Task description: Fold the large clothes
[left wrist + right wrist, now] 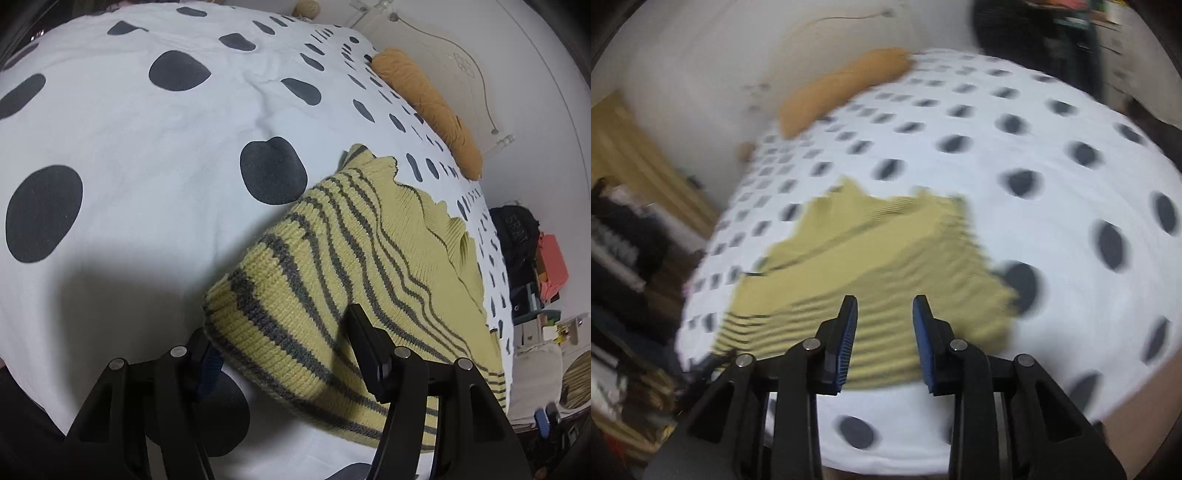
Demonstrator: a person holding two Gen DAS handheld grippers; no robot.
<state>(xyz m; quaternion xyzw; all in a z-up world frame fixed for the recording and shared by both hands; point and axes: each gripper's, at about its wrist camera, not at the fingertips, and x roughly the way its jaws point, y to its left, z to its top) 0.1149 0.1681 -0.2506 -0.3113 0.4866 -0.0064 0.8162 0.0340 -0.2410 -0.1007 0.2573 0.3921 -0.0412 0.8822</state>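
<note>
The yellow knit sweater [332,266] with grey stripes lies folded into a compact block on the white duvet [140,122] with dark spots, toward the side of the bed nearest me, with its ribbed collar edge turned toward the mustard bolster pillow [428,107] at the headboard.

**Claw state.** My left gripper [280,347] stands apart, with the near folded corner of the sweater between the two fingers. The pads do not press on the knit as far as I can see, so I judge the fabric released. My right gripper [884,332] is also apart, with nothing between its blue pads [849,343]; it hangs above the near edge of the sweater. The right wrist view is blurred, so fine detail there is uncertain.

**Step in hand (judgement).** The fold appears laid and the corner let go. To finish well:

1. Draw the left fingers back along the duvet, not upward, so the thick knit does not catch and lift.
2. Check that the folded edges sit flush; the near corner bulges slightly.
3. Press the block flat from the top if another fold is needed.

**Containers.** No basket, box or drawer for the sweater is in view on the bed. Shelving [535,280] beside the bed holds assorted items, too small to identify.
</note>
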